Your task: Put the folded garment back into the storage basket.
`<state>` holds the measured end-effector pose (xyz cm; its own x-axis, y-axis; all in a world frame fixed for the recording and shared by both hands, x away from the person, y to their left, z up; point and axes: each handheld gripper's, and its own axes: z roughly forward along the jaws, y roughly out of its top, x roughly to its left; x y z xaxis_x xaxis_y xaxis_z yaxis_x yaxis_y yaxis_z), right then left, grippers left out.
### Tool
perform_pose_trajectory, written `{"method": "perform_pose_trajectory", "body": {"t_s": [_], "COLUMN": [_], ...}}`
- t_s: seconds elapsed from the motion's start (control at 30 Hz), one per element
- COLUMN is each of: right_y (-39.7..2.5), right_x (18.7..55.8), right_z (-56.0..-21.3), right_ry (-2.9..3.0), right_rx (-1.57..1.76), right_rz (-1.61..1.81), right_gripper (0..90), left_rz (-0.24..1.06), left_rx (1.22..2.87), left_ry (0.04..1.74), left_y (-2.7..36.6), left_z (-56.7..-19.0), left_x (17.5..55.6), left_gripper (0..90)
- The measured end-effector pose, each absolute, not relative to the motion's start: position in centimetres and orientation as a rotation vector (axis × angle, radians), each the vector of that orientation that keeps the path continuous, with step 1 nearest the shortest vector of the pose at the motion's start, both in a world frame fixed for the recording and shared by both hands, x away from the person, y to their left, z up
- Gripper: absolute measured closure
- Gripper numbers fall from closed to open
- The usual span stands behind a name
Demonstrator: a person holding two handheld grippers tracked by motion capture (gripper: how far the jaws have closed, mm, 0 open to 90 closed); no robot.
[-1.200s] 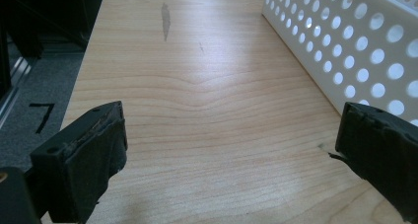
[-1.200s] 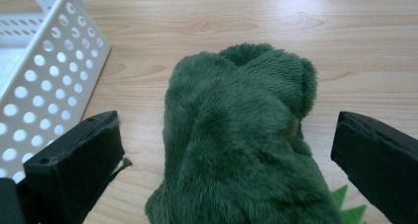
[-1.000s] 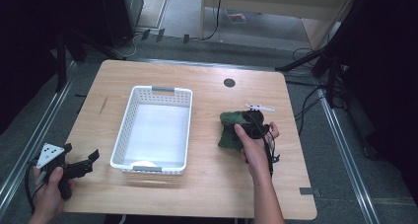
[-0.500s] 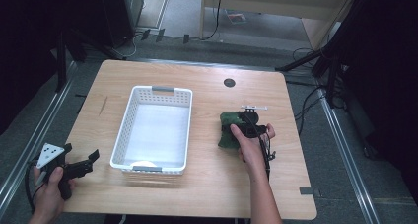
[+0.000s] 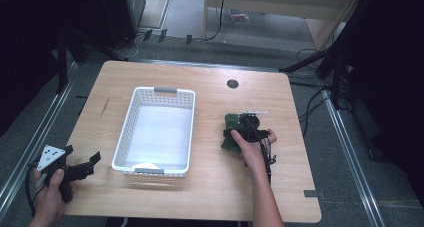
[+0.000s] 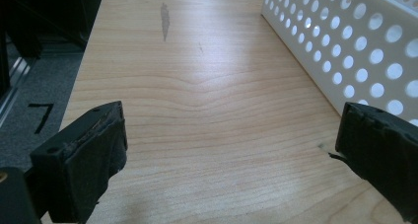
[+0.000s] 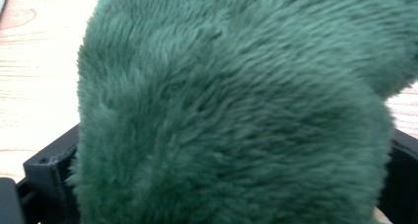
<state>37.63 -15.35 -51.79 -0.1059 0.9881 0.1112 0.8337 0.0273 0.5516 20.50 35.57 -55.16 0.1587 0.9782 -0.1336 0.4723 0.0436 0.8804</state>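
The right gripper (image 5: 239,133) sits on the green plush toy (image 5: 231,137), right of the white basket (image 5: 125,137); the toy lies between its jaws, though whether they clamp it I cannot tell.

A pale wooden surface (image 5: 200,87) is seen, marked by a dark round hole (image 5: 232,83) near its far edge. A white perforated basket (image 5: 155,132) and a green plush toy (image 5: 231,132) are borne on it, well apart.
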Motion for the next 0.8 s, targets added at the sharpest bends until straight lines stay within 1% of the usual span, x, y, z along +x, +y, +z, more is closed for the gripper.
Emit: {"method": "perform_pose_trajectory", "body": {"t_s": [0.27, 0.37, 0.5, 0.8], "right_y": [-15.5, -15.3, -15.6, -16.2], "right_x": [37.9, 37.9, 37.8, 37.0], "right_z": [-52.5, -52.5, -52.4, -51.3], "right_ry": [2.018, 2.02, 1.98, 1.917], "right_rx": [1.881, 1.869, 1.883, 1.867], "right_rz": [0.702, 0.696, 0.726, 0.826], "right_gripper": [0.0, 4.4, 14.7, 24.5], "left_rz": [0.73, 0.729, 0.729, 0.73], "left_rx": [1.562, 1.562, 1.561, 1.561], "left_ry": [1.444, 1.444, 1.443, 1.444], "left_y": [35.6, 35.6, 35.6, 35.6], "left_z": [-55.2, -55.2, -55.2, -55.2], "left_x": [20.5, 20.5, 20.5, 20.5], "left_gripper": [0.3, 0.3, 0.3, 0.3]}}
